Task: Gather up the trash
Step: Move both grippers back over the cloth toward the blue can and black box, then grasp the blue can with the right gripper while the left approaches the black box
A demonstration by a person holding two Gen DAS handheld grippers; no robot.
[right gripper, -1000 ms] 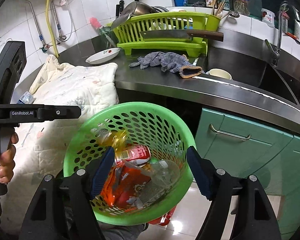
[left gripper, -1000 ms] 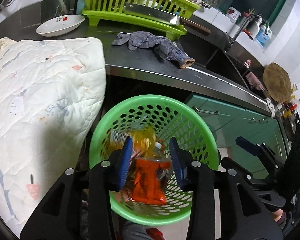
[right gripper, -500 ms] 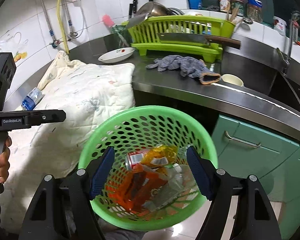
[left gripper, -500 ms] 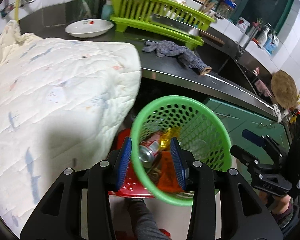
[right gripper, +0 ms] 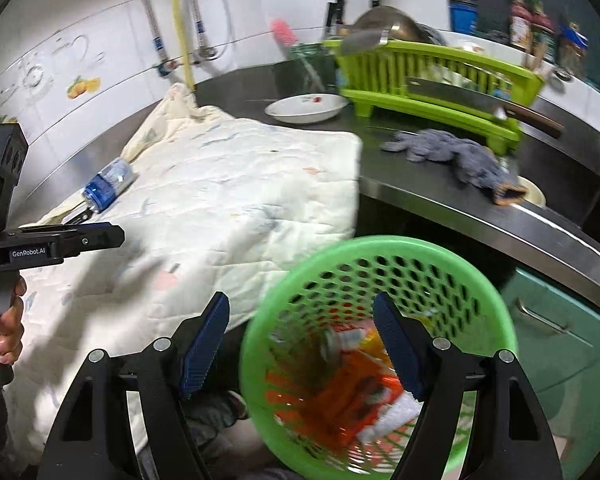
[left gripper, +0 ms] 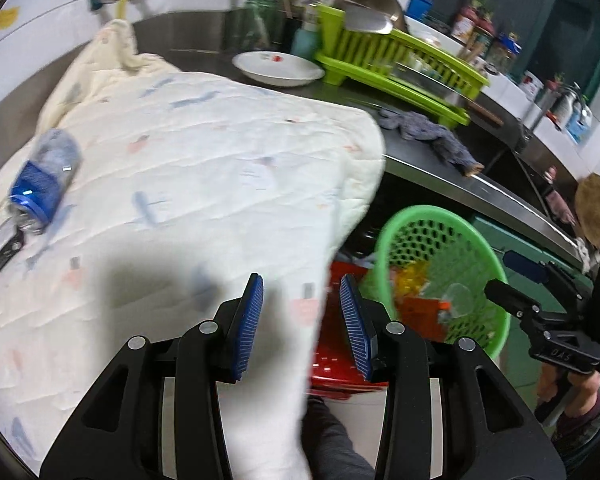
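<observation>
Green plastic, full of holes, makes the basket (right gripper: pixel 376 344) that stands low in front of the counter, and it already holds several pieces of trash: an orange wrapper (right gripper: pixel 348 396), a can (right gripper: pixel 346 336) and some clear plastic. From this I judge that the collecting is well advanced, and that the step in hand is the reach for the next piece.

That piece seems to be the plastic bottle (left gripper: pixel 42 182) with the blue label, which lies on its side on the white quilt (left gripper: pixel 188 184) at the far left of the counter. Beside it, at the quilt's edge, I see a dark flat object that I cannot identify.

The left gripper (left gripper: pixel 302 324) hangs over the near edge of the quilt with its blue pads apart and nothing between them. The bottle is well apart from these fingers, to the left and farther away, so the next move calls for a sweep to the left over the quilt, with the fingers kept parted until they stand on both sides of the bottle's body. The bottle is round and looks light, so it may roll on the soft cloth if it is pushed.

The right gripper (right gripper: pixel 300 346) hovers above the near left rim of the basket, also spread wide and empty; the bottle is far from it, at the left.
</observation>
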